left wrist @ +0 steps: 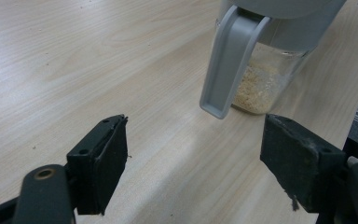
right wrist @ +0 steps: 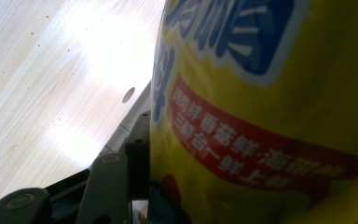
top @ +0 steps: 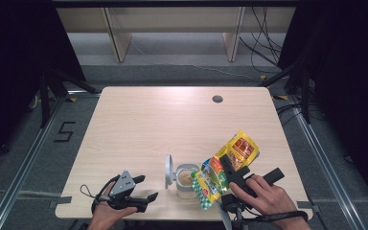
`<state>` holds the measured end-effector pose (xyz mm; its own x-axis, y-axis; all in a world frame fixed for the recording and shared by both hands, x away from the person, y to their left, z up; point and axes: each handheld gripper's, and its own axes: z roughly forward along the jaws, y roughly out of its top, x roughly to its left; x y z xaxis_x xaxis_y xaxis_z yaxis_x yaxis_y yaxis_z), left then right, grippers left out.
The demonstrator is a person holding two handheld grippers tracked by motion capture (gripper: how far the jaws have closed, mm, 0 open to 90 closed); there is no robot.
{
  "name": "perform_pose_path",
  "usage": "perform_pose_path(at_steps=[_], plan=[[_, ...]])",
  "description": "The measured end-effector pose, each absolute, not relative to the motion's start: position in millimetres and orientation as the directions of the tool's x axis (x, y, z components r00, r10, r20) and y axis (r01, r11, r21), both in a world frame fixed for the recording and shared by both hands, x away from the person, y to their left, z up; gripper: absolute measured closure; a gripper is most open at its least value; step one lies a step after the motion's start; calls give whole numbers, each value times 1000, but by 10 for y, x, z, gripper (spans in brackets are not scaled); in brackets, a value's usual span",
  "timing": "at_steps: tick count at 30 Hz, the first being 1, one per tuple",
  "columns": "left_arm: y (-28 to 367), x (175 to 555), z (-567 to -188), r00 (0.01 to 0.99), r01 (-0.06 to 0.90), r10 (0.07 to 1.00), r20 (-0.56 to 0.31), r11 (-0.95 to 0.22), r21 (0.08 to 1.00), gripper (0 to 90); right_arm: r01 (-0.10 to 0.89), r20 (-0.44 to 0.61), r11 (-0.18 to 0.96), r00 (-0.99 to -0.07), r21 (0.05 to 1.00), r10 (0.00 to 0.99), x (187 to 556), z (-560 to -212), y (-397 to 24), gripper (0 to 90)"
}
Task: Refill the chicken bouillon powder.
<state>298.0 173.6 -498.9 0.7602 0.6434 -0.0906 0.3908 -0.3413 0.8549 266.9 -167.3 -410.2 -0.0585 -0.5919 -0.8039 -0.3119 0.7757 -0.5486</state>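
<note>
The yellow bag (top: 227, 165) sits clamped in your right gripper (top: 235, 178), tilted with its lower green-checked end hanging just over the open jar (top: 187, 181) near the table's front edge. Your right-hand jaws are about half closed and pressed on the bag's sides; in the right gripper view the packet (right wrist: 261, 116) lies hard against the one jaw you can see there. Your left gripper (top: 133, 190) rests on the table (top: 143, 120) to the left of the jar, its jaws spread wide with nothing between them; in the left gripper view the jar (left wrist: 265, 79) stands beyond and between the two pads, apart from both.

Hard to read: the far jaw of your right gripper is covered by the bag in the right gripper view, and the bag's print runs off the frame there. The jar's top is cut off in the left gripper view, so you see just its grey clasp (left wrist: 230, 60) and the pale grainy fill behind the glass. Whether the bag's mouth is open cannot be told.

Count: one table, one bag, one jar with its one hinged lid (top: 169, 170) standing up at its left, two grippers.
</note>
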Motion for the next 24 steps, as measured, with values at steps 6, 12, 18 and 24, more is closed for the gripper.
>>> perform_pose_path(at_steps=[6, 12, 18, 24], plan=[[1739, 2979, -4986, 757, 386, 649, -83, -340, 857, 223, -315, -807, 775, -45, -547, -588, 2664, -4107, -1673, 523], [1734, 2978, -4987, 756, 387, 648, -91, -331, 860, 223, -313, -808, 776, -44, -547, -587, 2662, -4101, -1671, 523], [1738, 2975, -4987, 751, 392, 654, -90, -333, 858, 222, -313, -804, 776, -59, -548, -592, 2670, -4102, -1672, 524], [1741, 2980, -4987, 753, 385, 652, -85, -332, 861, 221, -316, -804, 775, -58, -547, -592, 2667, -4103, -1670, 524]])
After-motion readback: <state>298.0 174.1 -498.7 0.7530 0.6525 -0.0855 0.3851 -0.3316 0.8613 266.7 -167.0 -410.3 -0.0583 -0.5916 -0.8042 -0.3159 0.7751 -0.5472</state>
